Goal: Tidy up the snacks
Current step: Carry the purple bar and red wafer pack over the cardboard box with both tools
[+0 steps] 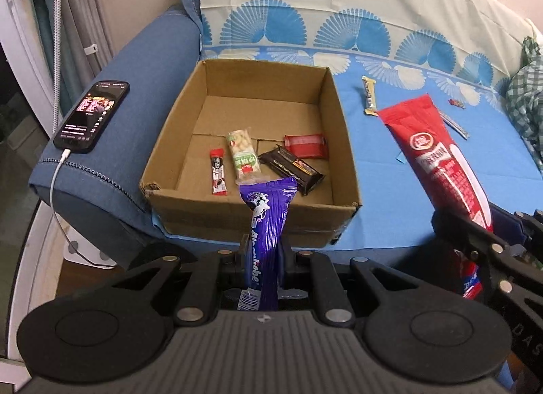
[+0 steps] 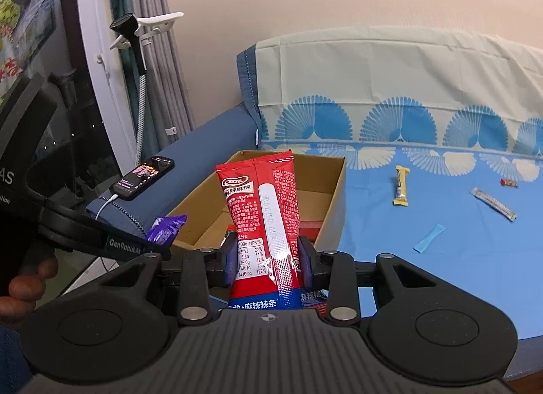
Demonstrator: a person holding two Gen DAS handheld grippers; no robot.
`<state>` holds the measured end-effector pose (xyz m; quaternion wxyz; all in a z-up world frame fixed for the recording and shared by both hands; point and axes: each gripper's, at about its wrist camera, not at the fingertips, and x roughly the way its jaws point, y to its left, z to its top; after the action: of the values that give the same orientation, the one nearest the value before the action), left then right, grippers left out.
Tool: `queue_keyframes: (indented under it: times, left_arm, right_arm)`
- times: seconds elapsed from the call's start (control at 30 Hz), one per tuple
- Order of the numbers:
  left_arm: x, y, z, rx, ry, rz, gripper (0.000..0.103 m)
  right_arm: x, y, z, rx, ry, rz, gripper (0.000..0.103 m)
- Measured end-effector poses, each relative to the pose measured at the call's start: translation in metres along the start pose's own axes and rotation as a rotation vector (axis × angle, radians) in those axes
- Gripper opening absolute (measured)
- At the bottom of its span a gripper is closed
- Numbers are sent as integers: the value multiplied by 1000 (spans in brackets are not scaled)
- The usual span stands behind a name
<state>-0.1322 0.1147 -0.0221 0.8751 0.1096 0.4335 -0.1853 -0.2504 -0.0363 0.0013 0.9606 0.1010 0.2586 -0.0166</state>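
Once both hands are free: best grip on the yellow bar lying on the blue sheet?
Take the yellow bar across its middle, coming straight down from above, jaws closing on its two long edges. It lies flat and alone on the blue sheet, long axis pointing roughly away from the camera, narrow enough to span. Its crimped ends are thin and likely to slip.

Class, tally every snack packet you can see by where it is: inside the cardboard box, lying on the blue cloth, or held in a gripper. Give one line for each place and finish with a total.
Inside the cardboard box: 4
Lying on the blue cloth: 3
Held in a gripper: 2, purple packet and red packet
Total: 9
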Motion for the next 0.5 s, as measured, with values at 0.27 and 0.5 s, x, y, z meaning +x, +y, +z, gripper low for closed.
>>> queue_keyframes:
  times: [0.27, 0.5]
  left_arm:
    - [-4, 2, -1, -6, -23, -20, 15]
    - [-2, 3, -2, -12, -21, -27, 15]
  right_arm:
    - [-5, 16, 0, -53, -1, -10, 38]
    - [-1, 17, 1, -67, 14, -12, 38]
